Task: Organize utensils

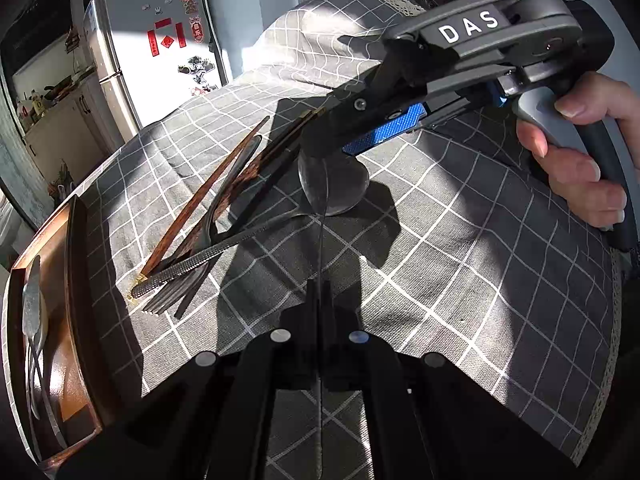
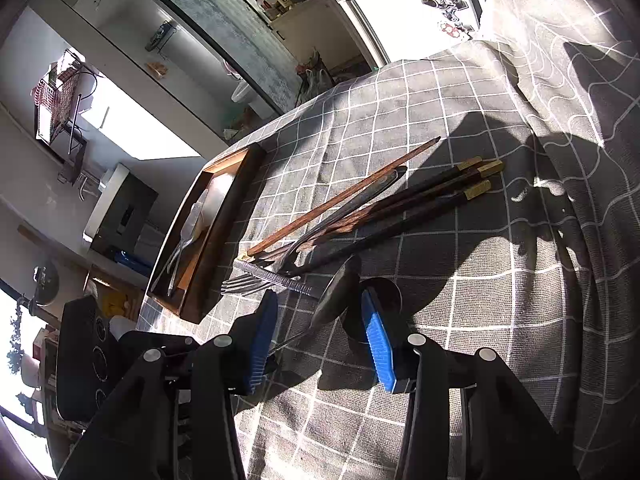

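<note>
Cutlery is only partly sorted — we are seeing a wooden tray (image 2: 224, 216) at the far left holding what look like a spoon and a fork or two, while the rest is lying loose on the checked cloth (image 1: 460, 280). Most of the job, we judge, is remaining.

Moving right, the pile is sitting just beside the tray: reddish wooden chopsticks (image 2: 344, 196), dark chopsticks with brass caps (image 2: 476, 180), a steel fork (image 2: 256, 284) with slim tines, and a spoon (image 2: 338, 290) whose knurled handle is crossing the fork and whose smooth, rounded bowl is tipping up on edge.

Further right, our right gripper (image 2: 320, 340) is hovering at that bowl with its ribbed blue pads (image 2: 378, 344) spread apart on either side, not yet pinching. Our left gripper (image 1: 320, 300) is waiting near the pile — its black fingers are pressed together with nothing between them.

The cloth is looking soft and slightly rumpled, so thin steel may be lying flat and hard to lift.
</note>
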